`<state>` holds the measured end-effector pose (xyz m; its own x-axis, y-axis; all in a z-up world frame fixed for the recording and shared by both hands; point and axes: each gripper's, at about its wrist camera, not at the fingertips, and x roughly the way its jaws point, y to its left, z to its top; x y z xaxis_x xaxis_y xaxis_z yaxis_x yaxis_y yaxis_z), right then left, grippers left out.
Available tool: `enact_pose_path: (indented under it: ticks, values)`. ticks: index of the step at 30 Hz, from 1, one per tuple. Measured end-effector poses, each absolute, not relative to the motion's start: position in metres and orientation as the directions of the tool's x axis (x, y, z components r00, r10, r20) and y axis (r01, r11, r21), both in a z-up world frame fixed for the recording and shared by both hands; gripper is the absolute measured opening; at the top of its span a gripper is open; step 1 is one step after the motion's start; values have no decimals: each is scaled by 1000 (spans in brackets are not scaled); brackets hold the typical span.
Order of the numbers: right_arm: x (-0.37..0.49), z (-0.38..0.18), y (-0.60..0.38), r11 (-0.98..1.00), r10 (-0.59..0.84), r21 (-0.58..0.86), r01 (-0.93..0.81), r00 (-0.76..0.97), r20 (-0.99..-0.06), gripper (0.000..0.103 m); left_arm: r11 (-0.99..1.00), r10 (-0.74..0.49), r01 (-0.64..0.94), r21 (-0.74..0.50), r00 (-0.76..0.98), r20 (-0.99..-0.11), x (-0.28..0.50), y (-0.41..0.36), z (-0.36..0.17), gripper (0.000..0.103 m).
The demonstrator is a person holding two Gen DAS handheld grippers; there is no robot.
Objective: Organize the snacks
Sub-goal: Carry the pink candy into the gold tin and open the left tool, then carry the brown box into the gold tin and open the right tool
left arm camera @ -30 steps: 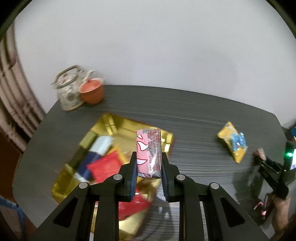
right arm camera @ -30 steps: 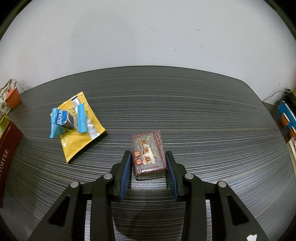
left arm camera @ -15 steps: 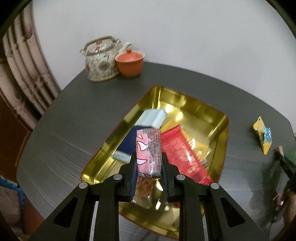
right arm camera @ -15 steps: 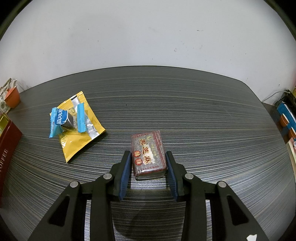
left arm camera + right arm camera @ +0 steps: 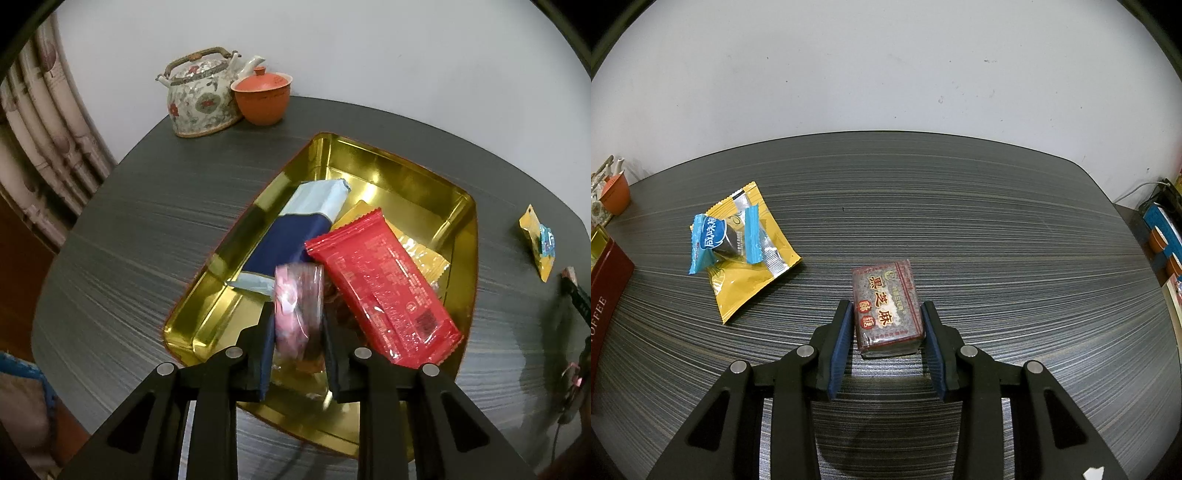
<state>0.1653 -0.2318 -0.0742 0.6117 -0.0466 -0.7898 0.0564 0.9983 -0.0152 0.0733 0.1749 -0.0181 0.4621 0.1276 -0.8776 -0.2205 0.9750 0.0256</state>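
Snacks partly sorted; several packets lie in the gold tin (image 5: pixel 458 206); left gripper (image 5: pixel 299 332) jaws opening around the pink packet (image 5: pixel 297 306) over it; right gripper (image 5: pixel 886 328) brackets the sesame bar (image 5: pixel 884 306) on the table (image 5: pixel 960 221), contact unclear; yellow packet (image 5: pixel 746 273) and blue candy (image 5: pixel 716 240) remain

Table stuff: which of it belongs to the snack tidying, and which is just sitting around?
Part of the job:
gold tray
pink snack
red packet
blue packet
sesame block
yellow packet
blue candy

Just lying about:
teapot
orange cup
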Motion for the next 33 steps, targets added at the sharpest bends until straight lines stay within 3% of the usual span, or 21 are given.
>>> enact_pose_path:
  ticks: [5,9,22,23,30,33]
  values:
    - [165,-74,-232,998,-47,-16,56,612,-790,35,980,112,-200,14,491,-864,68,179,-8,33]
    - [166,-74,-232,998,-50,-20,55,611,-790,35,980,121,-200,18,519,-846,61,183,2,50]
    - [159,-73,-235,1000,-26,-13,25,610,-792,33,971,213,-211,112,552,-806,20,196,7,64]
    - [157,-73,-235,1000,-25,-12,25,606,-795,28,971,213,-212,111,553,-805,17,198,4,65]
    - [145,-66,-227,999,-51,-43,26,595,-802,27,965,184,-259,44,545,-818,16,217,5,67]
    - [136,-55,-225,999,-38,-25,29,615,-788,27,953,199,-302,25,563,-802,12,228,13,74]
